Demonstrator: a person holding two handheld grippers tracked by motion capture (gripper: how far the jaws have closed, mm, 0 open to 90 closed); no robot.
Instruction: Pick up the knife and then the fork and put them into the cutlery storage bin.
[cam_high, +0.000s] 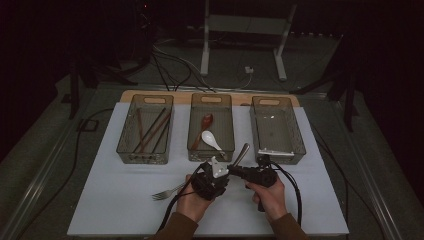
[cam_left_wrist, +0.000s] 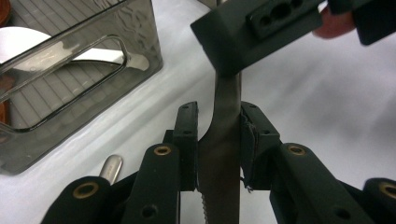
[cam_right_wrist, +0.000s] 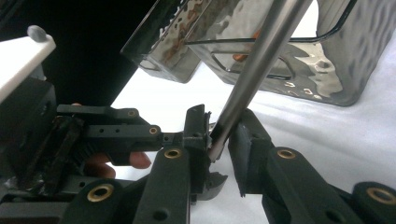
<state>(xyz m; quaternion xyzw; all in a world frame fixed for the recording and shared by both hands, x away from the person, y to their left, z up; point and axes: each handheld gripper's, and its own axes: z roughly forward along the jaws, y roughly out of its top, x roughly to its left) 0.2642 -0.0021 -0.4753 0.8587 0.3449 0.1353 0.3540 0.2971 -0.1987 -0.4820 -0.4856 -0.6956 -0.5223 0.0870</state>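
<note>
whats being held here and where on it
A table knife: the left gripper clamps its blade just past the serrated edge, and the right gripper clamps its handle.

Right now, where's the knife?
In the high view the knife is held up between both grippers, near the table's middle, just in front of the centre bin, with a fork lying to its left.

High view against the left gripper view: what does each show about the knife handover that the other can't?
High view alone: three bins in a row, with chopsticks in the left one, two spoons in the middle one, the right bin nearly bare, and a fork lying on the white mat by the left hand.

Left gripper view alone: the serrated edge of the knife blade and the left gripper pads pressing on both sides of it.

Both: the knife gripped by both grippers, the right gripper farther along it.
</note>
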